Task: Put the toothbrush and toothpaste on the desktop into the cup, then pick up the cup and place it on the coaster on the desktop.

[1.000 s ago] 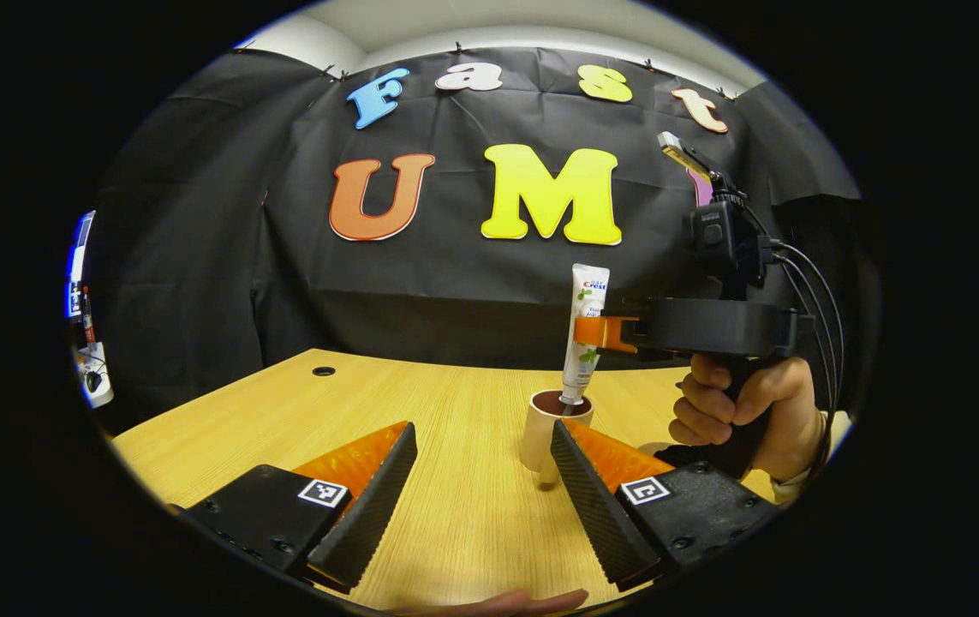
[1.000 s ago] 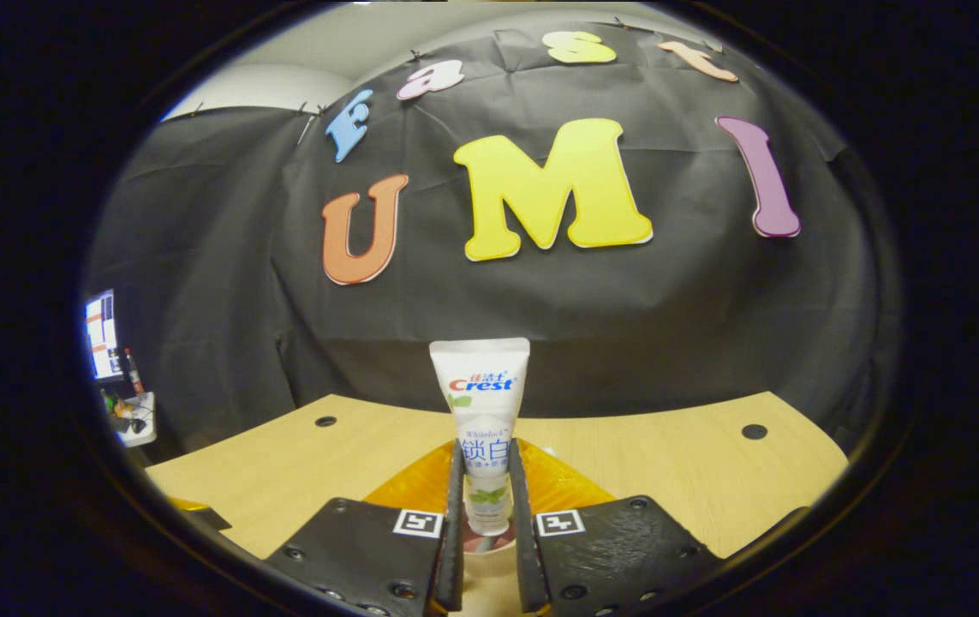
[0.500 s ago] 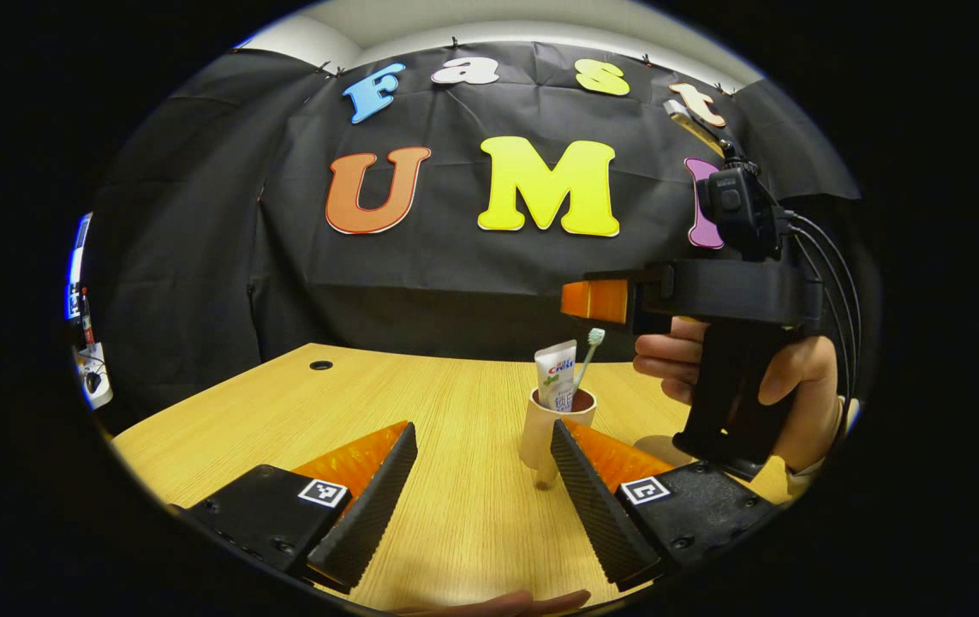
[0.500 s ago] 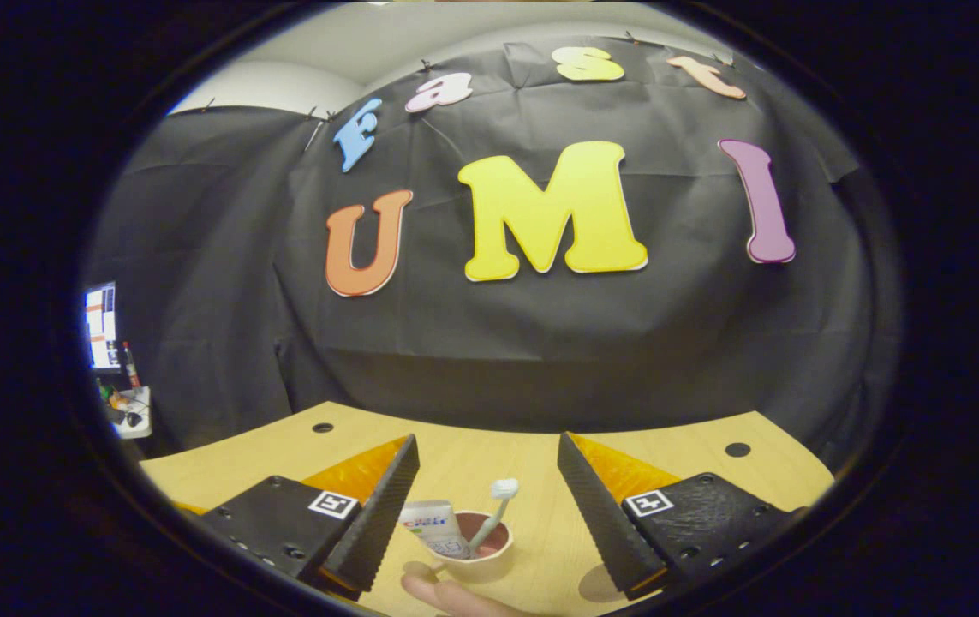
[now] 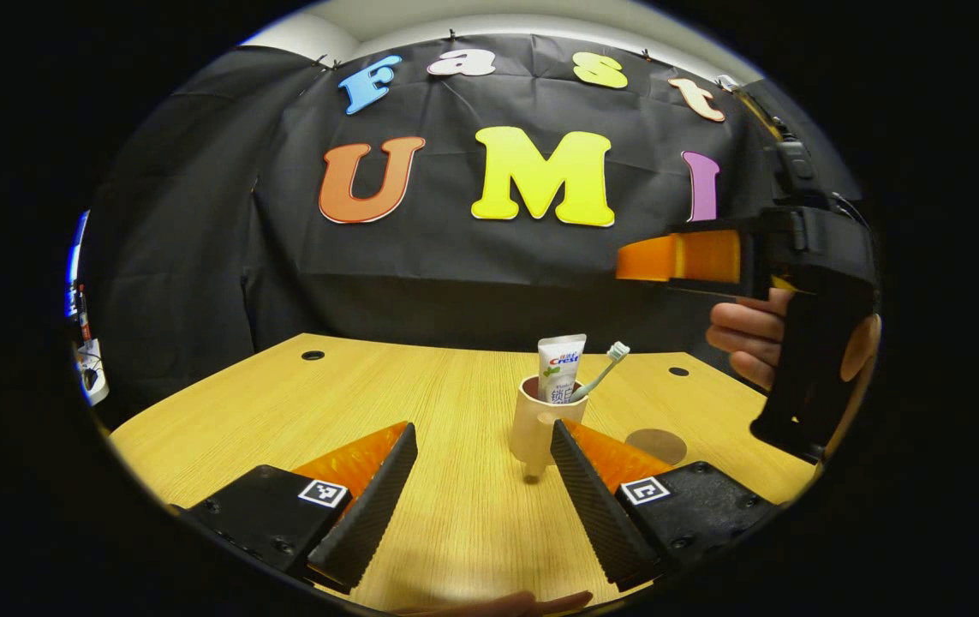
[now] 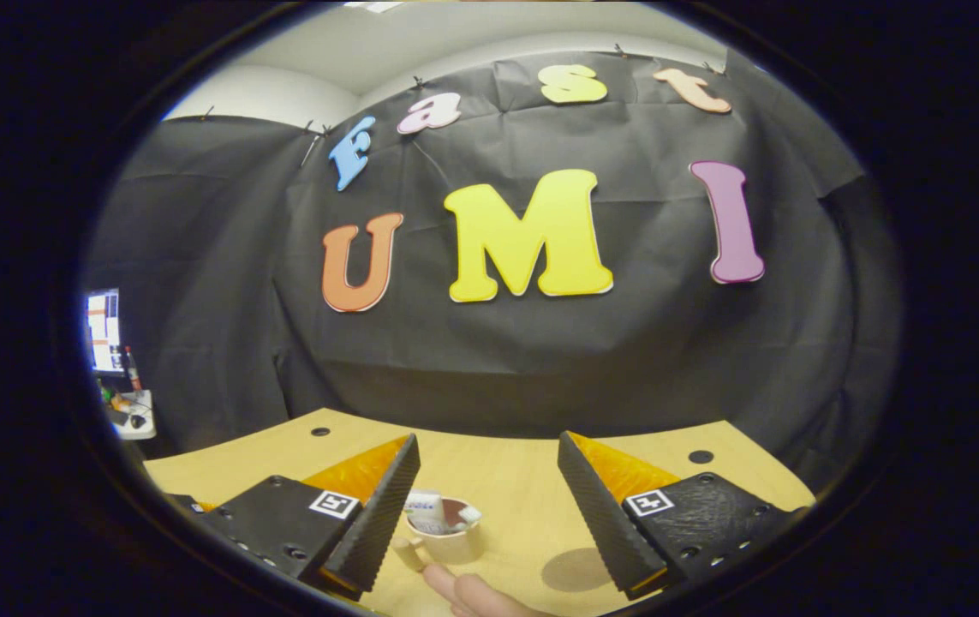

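Observation:
A cream cup (image 5: 534, 424) stands on the wooden desk (image 5: 352, 403), its handle toward me. A white toothpaste tube (image 5: 561, 368) and a toothbrush (image 5: 605, 374) stick out of it, the brush leaning right. To the cup's right lies a flat, round brown coaster (image 5: 656, 446). My left gripper (image 5: 482, 428) is open low over the desk, the cup just beyond its right finger. A hand holds my right gripper (image 5: 635, 261) high to the right of the cup. In the right gripper view this gripper (image 6: 487, 440) is open above the cup (image 6: 448, 538), with the coaster (image 6: 576, 570) below right.
The desk has small round cable holes (image 5: 313, 355) near its back edge, which meets the black cloth wall. A lit screen and clutter (image 6: 108, 343) sit off the desk's left end. A fingertip (image 6: 472, 591) shows at the bottom, near the cup.
My right gripper opened and let the toothpaste drop into the cup beside the toothbrush. It then rose and drew back to the right. The left gripper barely moved.

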### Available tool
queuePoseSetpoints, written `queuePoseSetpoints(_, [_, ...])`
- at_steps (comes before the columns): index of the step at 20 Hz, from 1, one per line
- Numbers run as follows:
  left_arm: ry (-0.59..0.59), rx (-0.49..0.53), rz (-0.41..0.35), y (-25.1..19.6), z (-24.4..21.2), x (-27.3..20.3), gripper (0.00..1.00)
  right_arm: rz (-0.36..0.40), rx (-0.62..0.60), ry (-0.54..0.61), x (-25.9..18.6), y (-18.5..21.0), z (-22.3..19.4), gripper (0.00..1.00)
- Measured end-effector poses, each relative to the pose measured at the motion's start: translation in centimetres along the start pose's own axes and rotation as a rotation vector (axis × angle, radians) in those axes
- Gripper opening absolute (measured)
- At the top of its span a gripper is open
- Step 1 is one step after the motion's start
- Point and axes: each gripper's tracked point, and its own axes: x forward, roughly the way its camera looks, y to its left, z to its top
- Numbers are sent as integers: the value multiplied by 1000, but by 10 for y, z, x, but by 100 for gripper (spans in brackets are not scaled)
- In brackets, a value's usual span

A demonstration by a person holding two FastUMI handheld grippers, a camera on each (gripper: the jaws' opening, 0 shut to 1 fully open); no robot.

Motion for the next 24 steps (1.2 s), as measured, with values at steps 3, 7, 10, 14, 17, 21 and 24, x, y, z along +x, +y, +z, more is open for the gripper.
queuePoseSetpoints(3, [33,14,-7,-5,-2,7,99,-30,-30,-44,-26,-17,1,95])
queuePoseSetpoints(7, [69,9,-26,-20,6,16,99,-35,-95,-71,-65,-27,-8,97])
queuePoseSetpoints(10, [123,-5,-44,-33,16,23,99,-44,-148,-113,-98,-36,-7,96])
queuePoseSetpoints(14, [244,38,-66,-48,35,34,99,-56,-126,-124,-128,-51,-10,97])
queuePoseSetpoints(17, [355,43,-76,-60,45,43,99,-95,-77,-127,-141,-76,-11,97])
queuePoseSetpoints(21, [574,169,-148,-85,32,48,99,-95,-30,-136,-149,-99,-17,95])
queuePoseSetpoints(24, [662,263,-154,-84,24,62,99,-127,-57,-153,-153,-121,-21,95])
